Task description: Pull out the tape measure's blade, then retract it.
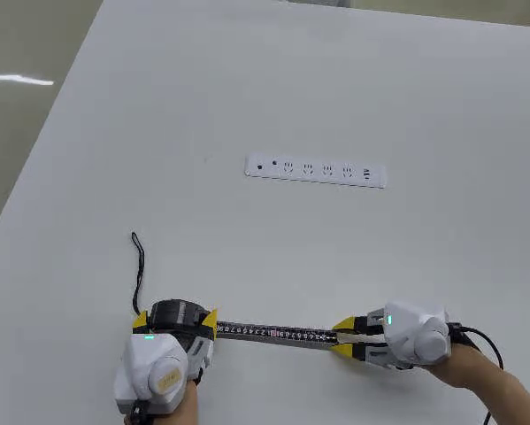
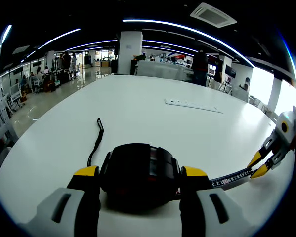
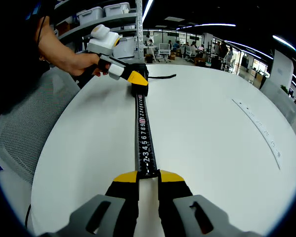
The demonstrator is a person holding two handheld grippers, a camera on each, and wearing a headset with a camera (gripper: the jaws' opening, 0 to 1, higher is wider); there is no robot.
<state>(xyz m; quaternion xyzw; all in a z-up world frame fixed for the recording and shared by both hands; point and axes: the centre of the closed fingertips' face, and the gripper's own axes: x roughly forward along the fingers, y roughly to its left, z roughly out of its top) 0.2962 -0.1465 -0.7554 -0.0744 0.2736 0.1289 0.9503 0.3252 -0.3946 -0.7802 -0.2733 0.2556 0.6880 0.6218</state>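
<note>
A black tape measure case (image 1: 178, 316) (image 2: 139, 173) rests on the white table (image 1: 273, 97) near its front edge, and my left gripper (image 1: 178, 326) (image 2: 140, 174) is shut on it. Its dark numbered blade (image 1: 273, 334) (image 3: 144, 138) runs out flat to the right. My right gripper (image 1: 344, 336) (image 3: 148, 176) is shut on the blade's end. A black wrist strap (image 1: 138, 266) (image 2: 96, 140) trails from the case toward the back. In the right gripper view the left gripper (image 3: 133, 79) and the case sit at the blade's far end.
A white power strip (image 1: 316, 170) (image 2: 193, 105) (image 3: 261, 129) lies across the middle of the table, well behind the tape. A black cable (image 1: 477, 341) runs from the right gripper. The table's left edge borders a shiny floor (image 1: 26, 80).
</note>
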